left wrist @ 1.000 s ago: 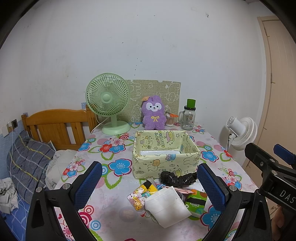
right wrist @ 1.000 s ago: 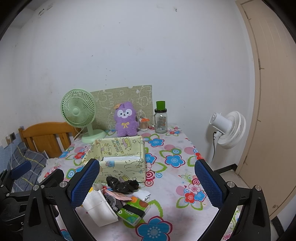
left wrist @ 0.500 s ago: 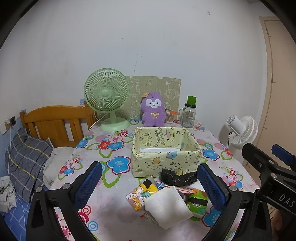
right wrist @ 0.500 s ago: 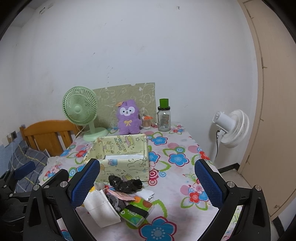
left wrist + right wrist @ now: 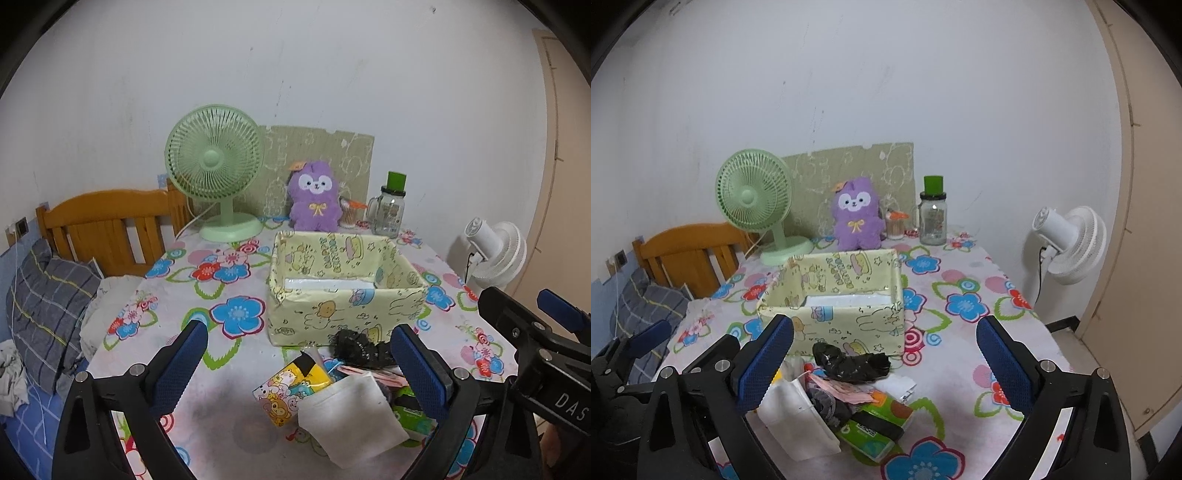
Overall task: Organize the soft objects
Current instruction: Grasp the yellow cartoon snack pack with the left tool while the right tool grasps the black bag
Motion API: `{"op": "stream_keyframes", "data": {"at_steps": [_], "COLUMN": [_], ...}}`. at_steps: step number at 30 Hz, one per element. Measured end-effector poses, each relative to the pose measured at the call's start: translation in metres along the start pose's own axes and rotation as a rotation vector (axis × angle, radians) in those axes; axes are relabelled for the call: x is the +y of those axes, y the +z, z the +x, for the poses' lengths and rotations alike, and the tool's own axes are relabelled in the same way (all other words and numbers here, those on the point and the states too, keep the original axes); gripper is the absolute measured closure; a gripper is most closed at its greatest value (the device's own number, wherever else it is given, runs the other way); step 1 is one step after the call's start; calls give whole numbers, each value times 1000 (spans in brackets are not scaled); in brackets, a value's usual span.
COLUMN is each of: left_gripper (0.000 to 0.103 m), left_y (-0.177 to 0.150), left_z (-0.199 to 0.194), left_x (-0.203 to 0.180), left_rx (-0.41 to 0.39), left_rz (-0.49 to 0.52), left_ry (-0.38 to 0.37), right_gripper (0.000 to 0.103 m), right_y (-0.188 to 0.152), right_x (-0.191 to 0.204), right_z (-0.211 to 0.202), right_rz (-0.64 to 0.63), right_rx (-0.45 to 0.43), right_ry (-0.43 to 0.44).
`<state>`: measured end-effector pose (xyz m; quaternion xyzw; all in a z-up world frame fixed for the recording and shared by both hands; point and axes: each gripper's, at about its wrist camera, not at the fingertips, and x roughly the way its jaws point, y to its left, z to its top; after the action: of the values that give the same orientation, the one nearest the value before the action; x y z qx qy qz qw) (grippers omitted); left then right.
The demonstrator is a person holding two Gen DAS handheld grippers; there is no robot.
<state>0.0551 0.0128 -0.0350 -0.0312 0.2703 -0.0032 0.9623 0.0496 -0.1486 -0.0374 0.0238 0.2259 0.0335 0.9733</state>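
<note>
The left gripper (image 5: 297, 363) and the right gripper (image 5: 884, 360) are both hanging with jaws spread wide and gripping nothing, above the near edge of the flowered table (image 5: 177, 295). Below them a heap of soft objects is lying: a white folded cloth (image 5: 351, 417), a cartoon tissue pack (image 5: 291, 387), a green tissue pack (image 5: 875, 424) and a black crumpled piece (image 5: 851, 363) touching the front wall of the yellow fabric box (image 5: 343, 284). Bare tablecloth is lying open to the left and right of the heap. Since a second ago both views have been drawing closer, the box and heap now sitting larger. Further back, a purple plush (image 5: 314, 201), green fan (image 5: 216, 173) and glass jar (image 5: 391, 210) are standing by the wall. The heap's middle items are overlapping and hard to tell apart.
</note>
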Motion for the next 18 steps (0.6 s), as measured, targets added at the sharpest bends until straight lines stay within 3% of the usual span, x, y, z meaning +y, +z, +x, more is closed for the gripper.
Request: {"op": "stream_keyframes", "data": {"at_steps": [18], "left_gripper": [9], "left_y": [-17], "left_z": [71], "left_x": [14], "left_rx": [164], "left_rz": [-12], "left_ry": [-6], "right_gripper": [7], "right_y": [-19], "right_x": [15], "right_z": [73], "right_rz": [-18], "right_rx": [159], "right_ry": [11]}}
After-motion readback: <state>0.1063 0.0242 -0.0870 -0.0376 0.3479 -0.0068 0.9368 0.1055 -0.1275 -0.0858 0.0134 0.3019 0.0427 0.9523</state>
